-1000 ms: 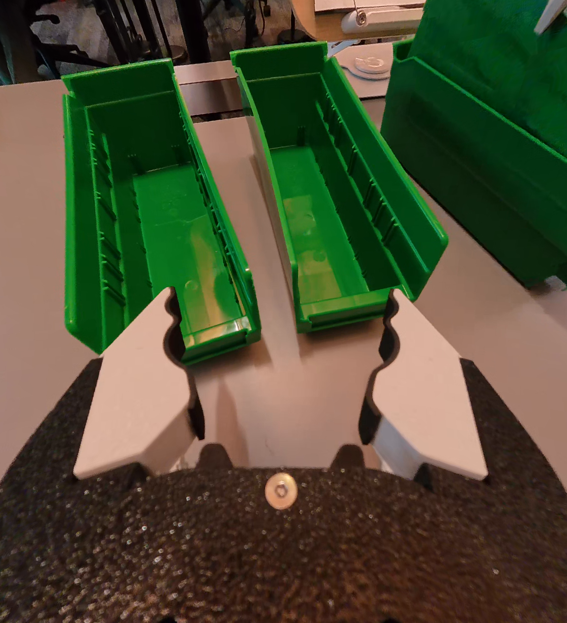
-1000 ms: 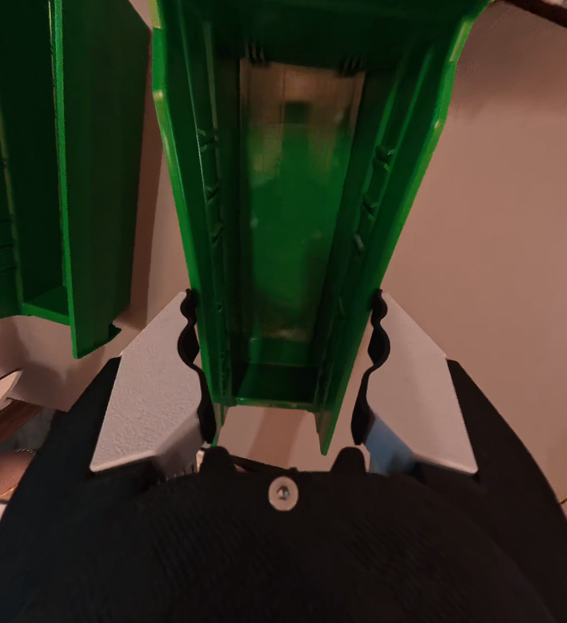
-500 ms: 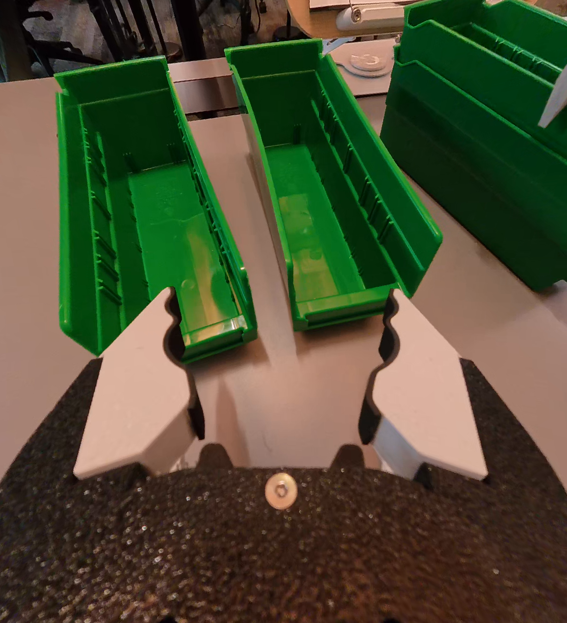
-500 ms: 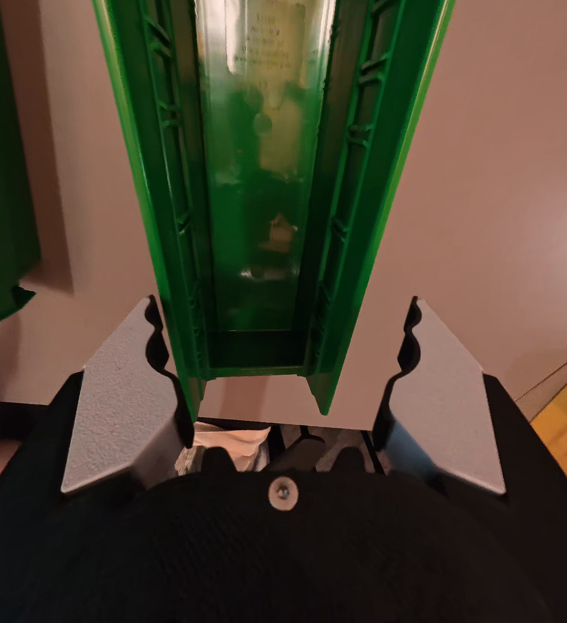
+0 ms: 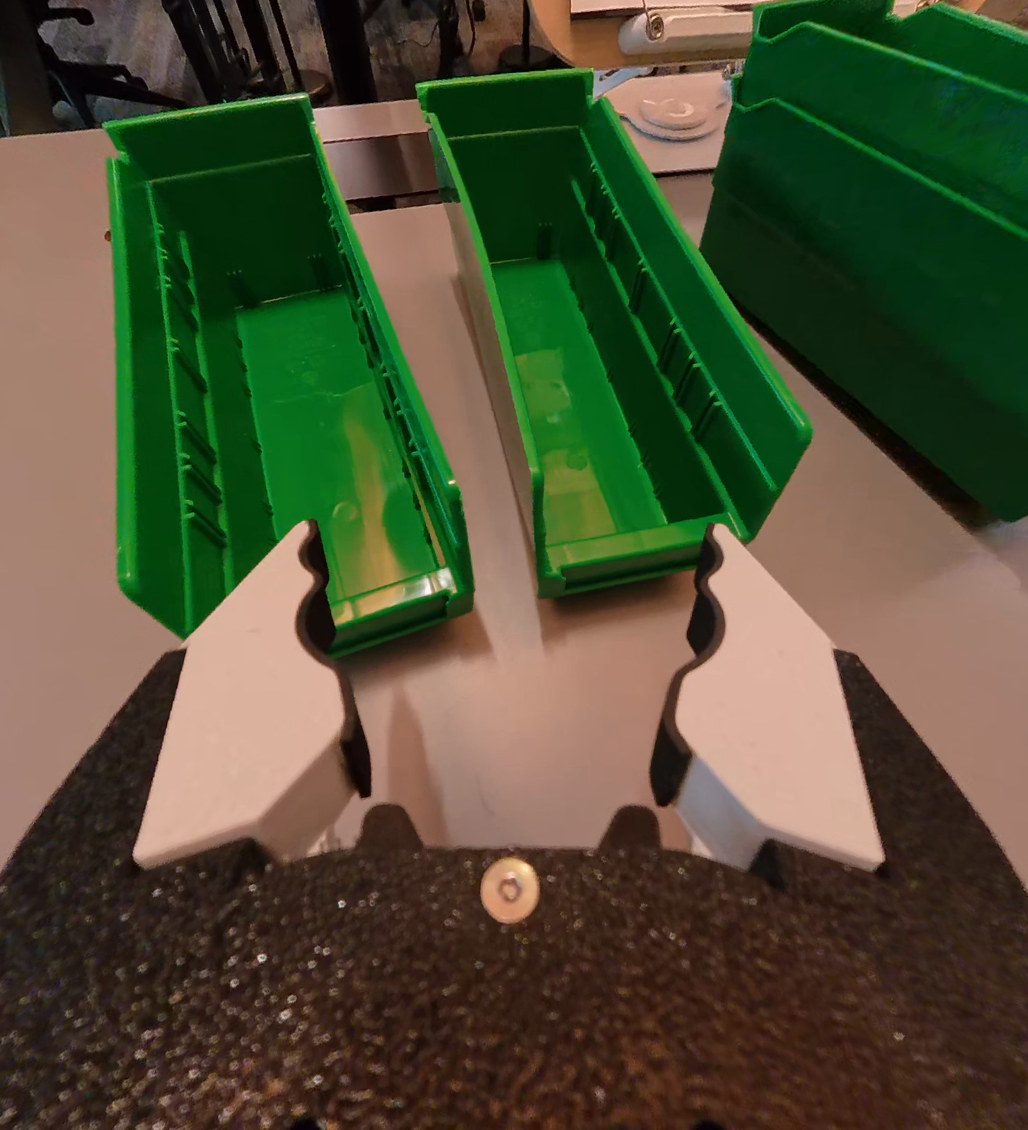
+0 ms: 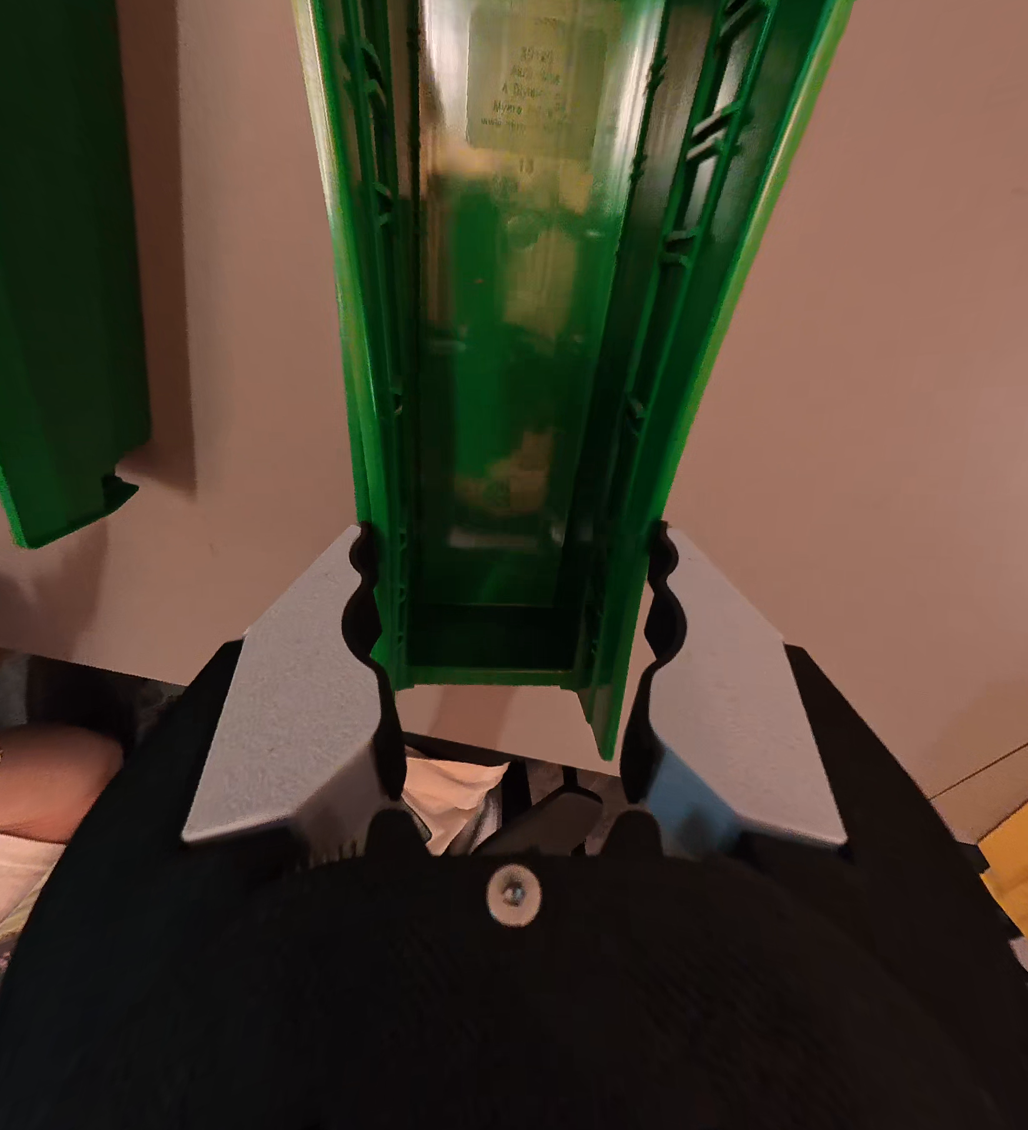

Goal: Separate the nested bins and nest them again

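The right gripper (image 6: 511, 587) clenches the long green plastic bin (image 6: 536, 342); left of it, the left gripper (image 5: 508, 587) is released, empty.

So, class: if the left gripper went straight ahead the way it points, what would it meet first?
Probably bare table: the left gripper is aimed at the gap between two green bins. Depth is unclear.

Moulded lettering and a number stand on the floor of the green bin (image 6: 517, 306), upper centre of the right wrist view. No other writing is legible.
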Action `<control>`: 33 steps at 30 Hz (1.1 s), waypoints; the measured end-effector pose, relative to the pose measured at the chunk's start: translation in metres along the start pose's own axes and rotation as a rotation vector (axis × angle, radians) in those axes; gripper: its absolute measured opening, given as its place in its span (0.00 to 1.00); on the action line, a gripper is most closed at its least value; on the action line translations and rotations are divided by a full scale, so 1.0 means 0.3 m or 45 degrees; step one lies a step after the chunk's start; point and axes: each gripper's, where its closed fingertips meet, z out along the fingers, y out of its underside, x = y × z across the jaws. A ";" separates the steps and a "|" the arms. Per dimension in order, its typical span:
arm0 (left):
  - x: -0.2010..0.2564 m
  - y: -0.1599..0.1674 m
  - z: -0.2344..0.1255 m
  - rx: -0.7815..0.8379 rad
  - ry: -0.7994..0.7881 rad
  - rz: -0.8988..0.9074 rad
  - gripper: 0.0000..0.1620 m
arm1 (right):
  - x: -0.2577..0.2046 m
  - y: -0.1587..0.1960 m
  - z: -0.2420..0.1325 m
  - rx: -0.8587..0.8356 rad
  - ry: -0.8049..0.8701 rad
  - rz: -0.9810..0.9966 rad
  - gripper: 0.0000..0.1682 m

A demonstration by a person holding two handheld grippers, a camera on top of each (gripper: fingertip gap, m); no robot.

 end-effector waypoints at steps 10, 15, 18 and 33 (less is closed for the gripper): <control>0.002 0.002 0.001 -0.005 0.000 0.002 0.73 | 0.005 0.000 -0.055 0.040 0.000 0.001 0.52; 0.006 -0.002 -0.003 0.001 0.000 0.008 0.73 | 0.004 -0.015 -0.086 0.089 -0.041 0.011 0.52; 0.004 0.000 0.000 -0.002 0.000 0.004 0.73 | 0.009 -0.033 -0.142 0.141 -0.033 0.012 0.53; 0.003 0.004 0.001 -0.009 -0.002 0.008 0.73 | 0.021 -0.006 -0.097 0.101 -0.011 -0.035 0.62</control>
